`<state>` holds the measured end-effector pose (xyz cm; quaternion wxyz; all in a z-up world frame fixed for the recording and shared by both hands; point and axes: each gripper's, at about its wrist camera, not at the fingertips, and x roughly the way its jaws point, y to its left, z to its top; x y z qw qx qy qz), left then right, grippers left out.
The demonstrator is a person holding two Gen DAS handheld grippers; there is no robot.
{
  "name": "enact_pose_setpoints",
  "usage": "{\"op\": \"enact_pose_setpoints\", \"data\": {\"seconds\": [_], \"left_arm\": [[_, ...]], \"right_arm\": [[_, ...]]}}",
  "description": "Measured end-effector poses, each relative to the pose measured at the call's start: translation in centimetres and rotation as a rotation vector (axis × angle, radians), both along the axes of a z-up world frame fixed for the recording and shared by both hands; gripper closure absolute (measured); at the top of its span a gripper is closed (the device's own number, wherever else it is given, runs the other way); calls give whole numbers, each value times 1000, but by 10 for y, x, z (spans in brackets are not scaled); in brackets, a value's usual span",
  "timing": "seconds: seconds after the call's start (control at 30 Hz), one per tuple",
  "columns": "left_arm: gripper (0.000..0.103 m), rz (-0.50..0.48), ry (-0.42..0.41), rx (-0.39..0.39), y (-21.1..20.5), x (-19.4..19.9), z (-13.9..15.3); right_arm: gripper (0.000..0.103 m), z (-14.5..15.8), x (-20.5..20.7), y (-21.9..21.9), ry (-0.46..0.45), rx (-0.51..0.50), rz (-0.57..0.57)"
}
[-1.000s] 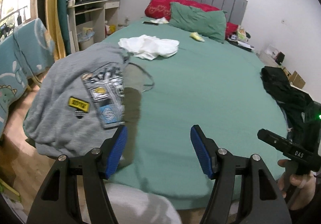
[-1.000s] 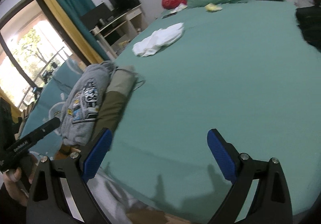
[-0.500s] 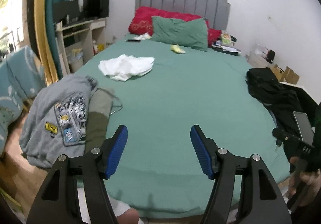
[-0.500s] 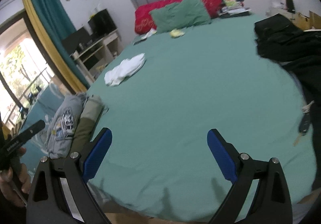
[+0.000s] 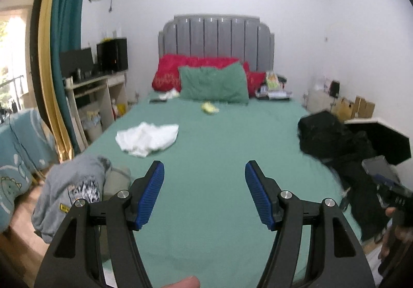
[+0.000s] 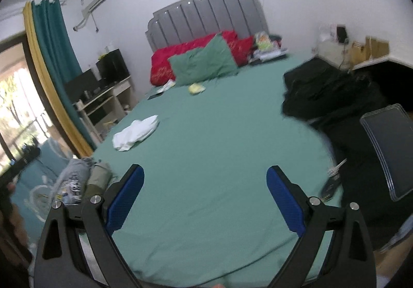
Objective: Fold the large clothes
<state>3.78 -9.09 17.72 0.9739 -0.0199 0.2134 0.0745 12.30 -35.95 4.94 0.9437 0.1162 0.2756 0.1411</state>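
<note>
A folded grey sweatshirt with a printed patch lies on the bed's near left corner beside an olive garment; both show in the right wrist view, sweatshirt, olive garment. A black garment heap lies at the bed's right edge. A crumpled white garment lies mid-left. My left gripper and right gripper are open, empty, held above the bed's foot.
The green sheet covers the bed. Red and green pillows sit by the grey headboard. A desk and curtains stand left. A dark chair stands right. Keys lie on the right edge.
Both grippers have tilted up and swung right, away from the grey sweatshirt, so the whole bed and headboard now show. Both stay open.
</note>
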Motion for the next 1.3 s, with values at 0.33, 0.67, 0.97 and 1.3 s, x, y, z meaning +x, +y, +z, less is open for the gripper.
{"op": "enact_pose_setpoints", "data": {"seconds": [0.33,0.67,0.97,1.3], "left_arm": [[29,-26,-180,16,-14,-30,36],[20,-36,-239,-6,6,-44,34],[20,-13,-195,-30,34,-39,18],[20,-16,-162,-72,47,-32,1]], "right_arm": [[8,53,-42,-9,-179,-65,-66],[5,71,-63,26,-295,-126,4],[5,53,-47,50,-248,-122,65],[5,35,-37,55,-196,-113,76]]}}
